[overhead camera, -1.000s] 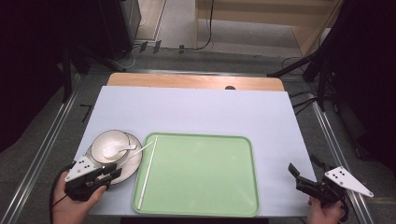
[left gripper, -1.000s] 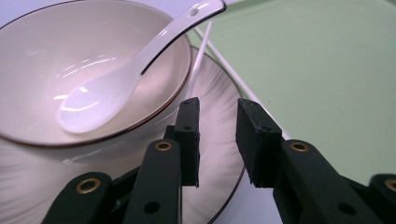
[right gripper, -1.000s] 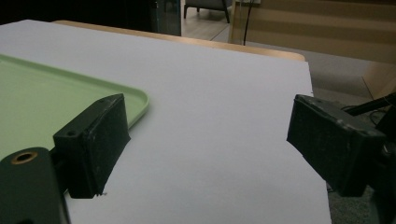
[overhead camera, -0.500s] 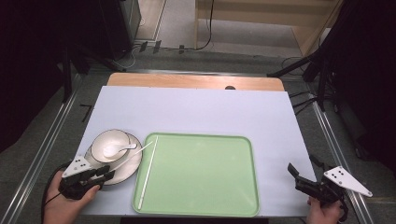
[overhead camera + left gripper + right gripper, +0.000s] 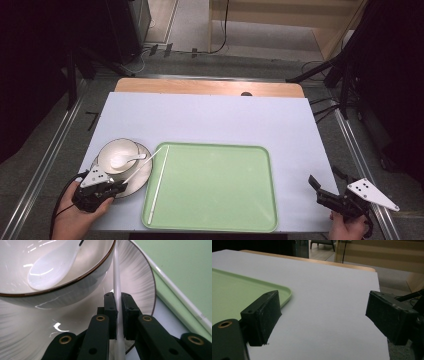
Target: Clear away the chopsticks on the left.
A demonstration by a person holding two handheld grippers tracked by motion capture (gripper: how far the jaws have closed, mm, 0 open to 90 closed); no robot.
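A white bowl (image 5: 116, 152) with a white spoon (image 5: 128, 160) in it stands on a white plate (image 5: 142, 174), left of a green tray (image 5: 215, 200). At the plate's near rim my left gripper (image 5: 118, 189) is shut on a thin white chopstick (image 5: 145, 164) that slants up toward the tray's far left corner. In the left gripper view the chopstick (image 5: 116, 277) runs between the pads (image 5: 110, 305), past the bowl (image 5: 62, 287) and over the plate (image 5: 136, 282). A second chopstick (image 5: 158, 182) lies along the tray's left edge. My right gripper (image 5: 320, 189) stands open over the table's near right corner.
The table is covered with a pale sheet (image 5: 210, 117), with a wooden strip (image 5: 200, 87) along its far edge. Metal rails (image 5: 47, 160) run down both sides. In the right gripper view the tray's corner (image 5: 284, 293) lies left of the open gripper (image 5: 323, 320).
My left hand has shifted slightly left and back along the plate's near rim, still holding the chopstick. The right gripper has stayed put.
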